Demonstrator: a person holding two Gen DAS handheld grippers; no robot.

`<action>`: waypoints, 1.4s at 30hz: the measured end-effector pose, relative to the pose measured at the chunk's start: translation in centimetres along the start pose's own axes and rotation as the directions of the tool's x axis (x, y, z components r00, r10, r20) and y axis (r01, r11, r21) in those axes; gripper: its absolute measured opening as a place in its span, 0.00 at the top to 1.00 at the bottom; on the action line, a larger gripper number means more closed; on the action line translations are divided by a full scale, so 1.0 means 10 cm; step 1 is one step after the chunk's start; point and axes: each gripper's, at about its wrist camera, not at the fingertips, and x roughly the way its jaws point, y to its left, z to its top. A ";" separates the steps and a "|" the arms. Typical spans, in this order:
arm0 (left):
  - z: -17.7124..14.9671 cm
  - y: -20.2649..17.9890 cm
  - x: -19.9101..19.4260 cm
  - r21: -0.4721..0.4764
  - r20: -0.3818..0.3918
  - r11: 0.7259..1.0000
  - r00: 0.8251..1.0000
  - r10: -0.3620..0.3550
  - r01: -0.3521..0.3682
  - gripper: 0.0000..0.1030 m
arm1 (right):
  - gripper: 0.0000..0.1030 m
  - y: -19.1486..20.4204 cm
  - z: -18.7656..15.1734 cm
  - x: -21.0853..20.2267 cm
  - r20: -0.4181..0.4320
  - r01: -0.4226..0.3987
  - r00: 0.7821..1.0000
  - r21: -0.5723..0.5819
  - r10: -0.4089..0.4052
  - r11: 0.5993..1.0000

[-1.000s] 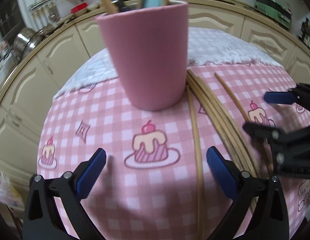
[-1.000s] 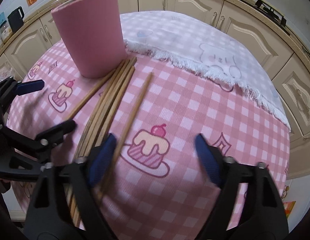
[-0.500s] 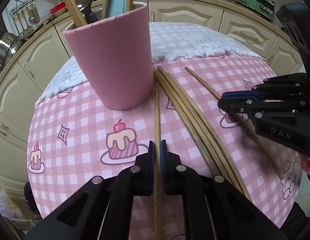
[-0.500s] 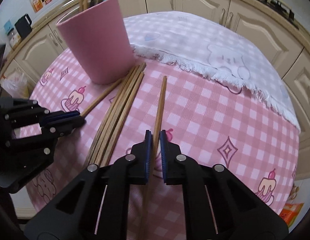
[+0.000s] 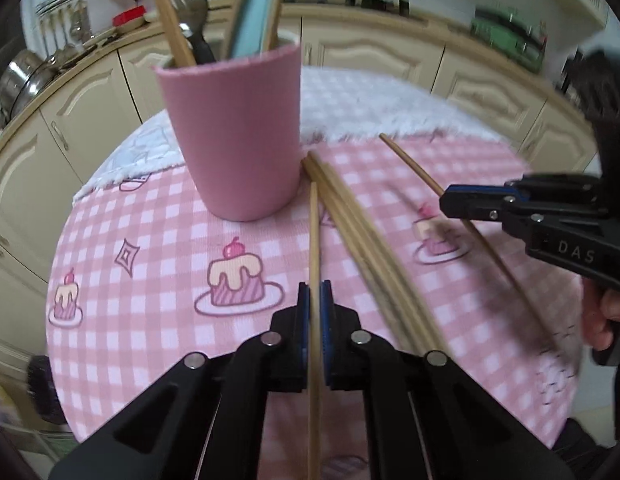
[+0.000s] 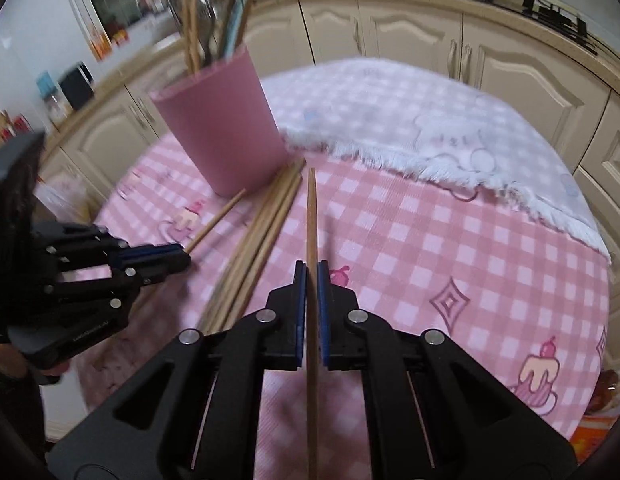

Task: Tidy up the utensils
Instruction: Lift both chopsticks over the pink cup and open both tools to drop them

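While the pink cup already holds several utensils (chopsticks, a spatula, something pale blue), a bundle of chopsticks lies on the checked tablecloth beside it, so the sorting looks roughly half done. The left gripper is closed narrowly on one chopstick pointing at the cup. The right gripper likewise pinches another chopstick.
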 end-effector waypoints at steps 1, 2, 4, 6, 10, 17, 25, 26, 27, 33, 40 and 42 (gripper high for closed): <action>-0.02 -0.01 -0.08 -0.008 0.034 1.000 0.999 -0.004 0.004 0.95 | 0.94 0.00 0.00 -0.06 0.025 -0.012 1.000 -0.002 0.012 1.000; -0.03 -0.01 -0.16 -0.016 0.067 1.000 0.998 -0.013 0.014 0.95 | 0.94 0.00 0.00 -0.15 0.060 -0.032 0.998 -0.001 0.032 0.999; -0.04 0.02 -0.30 -0.045 0.124 0.999 0.992 -0.022 0.028 0.95 | 0.94 0.01 -0.01 -0.29 0.129 -0.062 0.990 -0.001 0.061 0.998; -0.02 0.05 -0.46 -0.072 0.207 0.996 0.978 -0.031 0.046 0.95 | 0.94 0.02 0.02 -0.38 0.184 -0.089 0.979 0.002 0.087 0.996; 0.04 0.10 -0.71 -0.121 0.334 0.991 0.943 -0.013 0.057 0.95 | 0.94 0.06 0.08 -0.50 0.278 -0.137 0.951 -0.004 0.133 0.991; 0.18 0.12 -0.99 -0.161 0.484 0.986 0.874 0.032 0.053 0.95 | 0.94 0.18 0.13 -0.66 0.342 -0.188 0.919 -0.050 0.194 0.981; 0.43 0.24 -1.30 -0.207 0.648 0.975 0.758 0.071 0.086 0.95 | 0.94 0.32 0.43 -0.81 0.431 -0.231 0.868 -0.090 0.247 0.969; 0.46 0.25 -1.33 -0.207 0.662 0.975 0.746 0.075 0.086 0.95 | 0.94 0.34 0.49 -0.83 0.448 -0.235 0.858 -0.095 0.252 0.967; 0.52 0.26 -1.37 -0.206 0.683 0.975 0.726 0.078 0.089 0.95 | 0.94 0.37 0.57 -0.85 0.470 -0.240 0.844 -0.101 0.259 0.965; 0.84 0.28 -1.48 -0.198 0.771 0.977 0.627 0.109 0.075 0.95 | 0.94 0.49 1.11 -0.83 0.562 -0.250 0.782 -0.115 0.271 0.961; 1.19 0.48 -1.38 -0.239 0.810 0.969 0.564 0.164 0.063 0.95 | 0.94 0.58 1.63 -0.68 0.609 -0.253 0.740 -0.141 0.285 0.957; 1.28 0.57 -1.34 -0.257 0.815 0.964 0.552 0.175 0.074 0.95 | 0.94 0.59 1.71 -0.63 0.622 -0.252 0.730 -0.140 0.284 0.957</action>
